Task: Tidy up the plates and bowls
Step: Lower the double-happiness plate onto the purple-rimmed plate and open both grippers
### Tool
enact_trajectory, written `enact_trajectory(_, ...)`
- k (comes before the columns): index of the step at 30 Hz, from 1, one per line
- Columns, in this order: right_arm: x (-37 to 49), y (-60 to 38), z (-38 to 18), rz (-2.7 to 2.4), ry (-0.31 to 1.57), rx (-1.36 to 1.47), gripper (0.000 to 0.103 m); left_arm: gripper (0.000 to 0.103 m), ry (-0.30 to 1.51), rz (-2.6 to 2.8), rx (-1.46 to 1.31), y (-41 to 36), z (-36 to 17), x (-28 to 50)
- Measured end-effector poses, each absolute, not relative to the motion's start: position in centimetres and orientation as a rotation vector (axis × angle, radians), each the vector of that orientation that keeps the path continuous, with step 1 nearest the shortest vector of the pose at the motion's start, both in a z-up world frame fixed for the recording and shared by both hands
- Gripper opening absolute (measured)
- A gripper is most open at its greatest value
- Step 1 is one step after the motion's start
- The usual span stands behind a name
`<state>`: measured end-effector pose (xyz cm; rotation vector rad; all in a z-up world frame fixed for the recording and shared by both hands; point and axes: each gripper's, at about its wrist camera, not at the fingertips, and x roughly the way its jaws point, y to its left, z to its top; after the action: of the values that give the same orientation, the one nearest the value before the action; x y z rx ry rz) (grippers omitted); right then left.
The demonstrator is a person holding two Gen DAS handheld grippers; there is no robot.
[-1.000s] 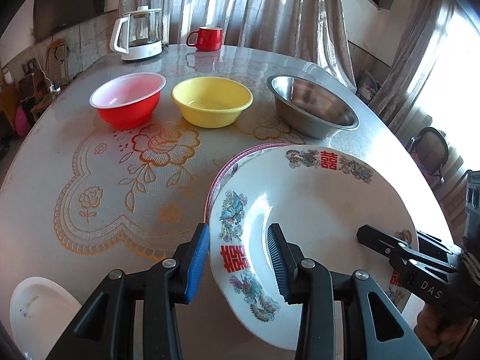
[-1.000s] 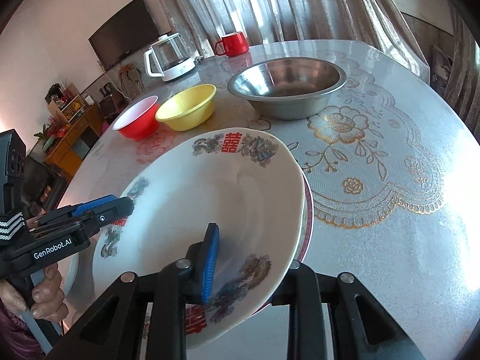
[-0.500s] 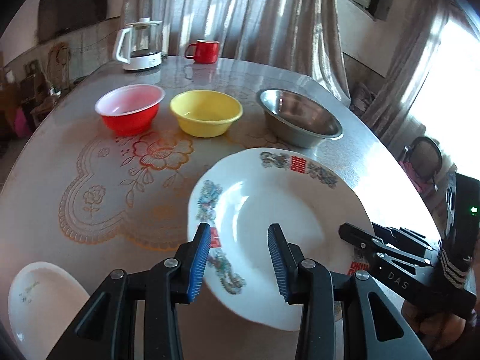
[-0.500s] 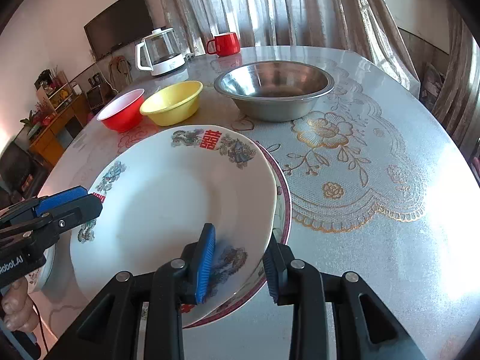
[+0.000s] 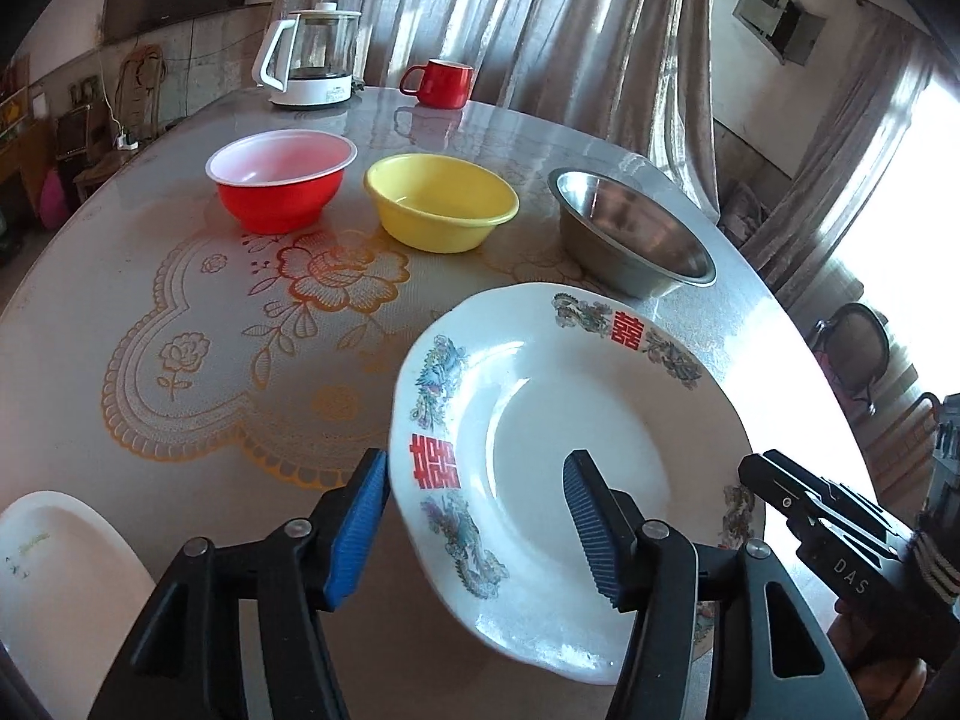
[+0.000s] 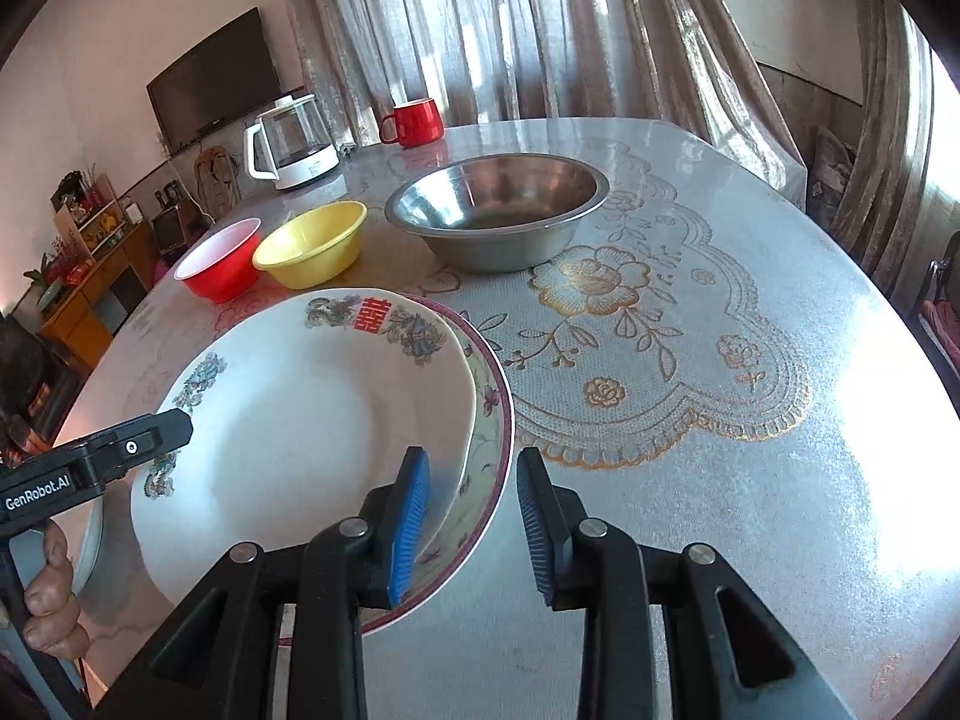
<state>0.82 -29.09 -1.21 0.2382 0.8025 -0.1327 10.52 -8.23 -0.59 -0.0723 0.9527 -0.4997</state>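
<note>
A white plate with red characters and bird patterns [image 5: 576,420] [image 6: 288,420] lies on top of a purple-rimmed plate [image 6: 489,420] near the table's front edge. My left gripper [image 5: 474,516] is open, its jaws straddling the white plate's near-left rim. My right gripper [image 6: 474,516] is open, its jaws either side of the two plates' right rims. A red bowl [image 5: 279,180] [image 6: 219,261], a yellow bowl [image 5: 441,201] [image 6: 312,243] and a steel bowl [image 5: 633,234] [image 6: 498,210] stand in a row behind.
A small white dish [image 5: 54,588] lies at the near left table edge. A glass kettle [image 5: 309,54] [image 6: 291,141] and a red mug [image 5: 441,81] [image 6: 414,120] stand at the far edge by the curtains. A chair [image 5: 858,348] stands at the right.
The right gripper let go of the white plate and opened; the plate has settled flat on the purple-rimmed plate. The left gripper's jaws have widened around its rim.
</note>
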Motion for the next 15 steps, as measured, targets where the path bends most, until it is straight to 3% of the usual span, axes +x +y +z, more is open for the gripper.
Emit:
enact_trajectory(13, 0.94, -28.93, -1.57, -0.107, 0.798, 0.245, 0.03, 0.062, 0.959, -0.497, -0.045, -8.8, -1.36, 10.44)
enact_trajectory(15, 0.99, -28.9, -1.57, -0.113, 0.807, 0.242, 0.034, 0.062, 0.946, -0.483, -0.03, -8.7, -1.33, 10.12)
